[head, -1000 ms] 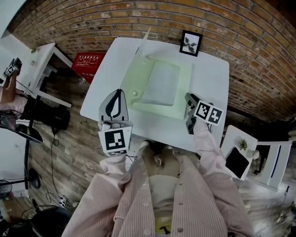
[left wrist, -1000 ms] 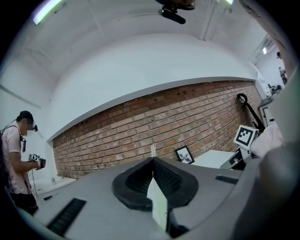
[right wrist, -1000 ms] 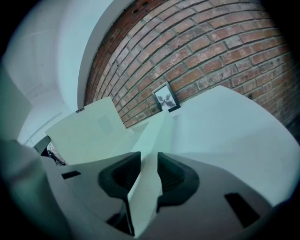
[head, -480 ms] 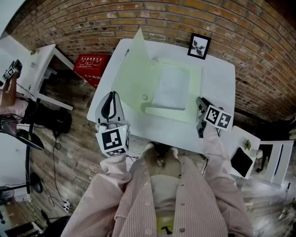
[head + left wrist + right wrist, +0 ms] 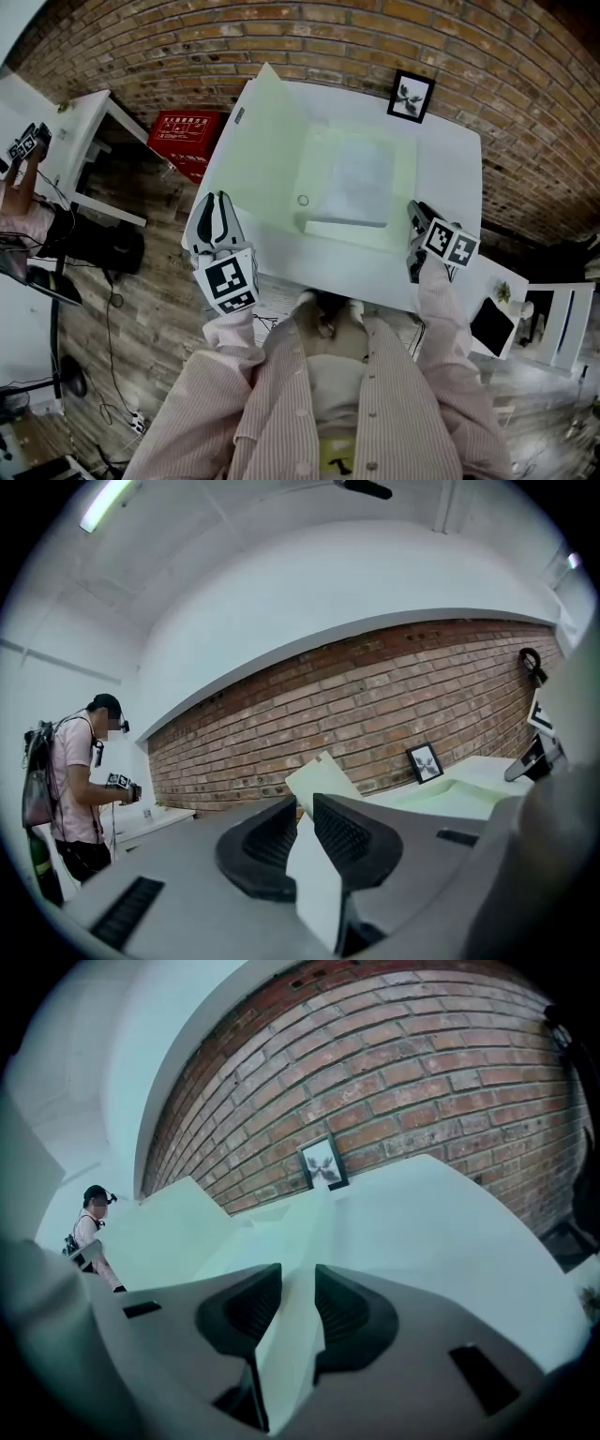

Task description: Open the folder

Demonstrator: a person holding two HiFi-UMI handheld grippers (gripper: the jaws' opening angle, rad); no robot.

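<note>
Running along the far side is a brick wall (image 5: 187, 37), with a plank floor (image 5: 141, 309) in front of it. A white table (image 5: 450, 169) stands against the wall, and a smaller side table (image 5: 84, 122) stands off to the left, where another person (image 5: 80, 780) is standing.

The pale green folder (image 5: 401, 187) lies open on the middle of the white table. Its base is flat. Its cover (image 5: 262, 141) is swung out to the left and raised at a slant over the table's left edge. A stack of white paper (image 5: 352, 183) lies uncovered in the base.

The left gripper (image 5: 217, 199) is just off the table's left edge, at the cover's near corner. In the left gripper view its jaws are drawn close, pinching the thin pale sheet of the cover, which runs up between them.

The right gripper (image 5: 412, 208) is at the base's near right corner, over the table. In the right gripper view its jaws are likewise nearly together, clamped on the folder's pale edge.

A red box (image 5: 183, 131) sits on the floor left of the table. A small framed picture (image 5: 411, 97) stands at the table's back edge by the wall. A round snap (image 5: 303, 200) shows near the base's near left corner.
</note>
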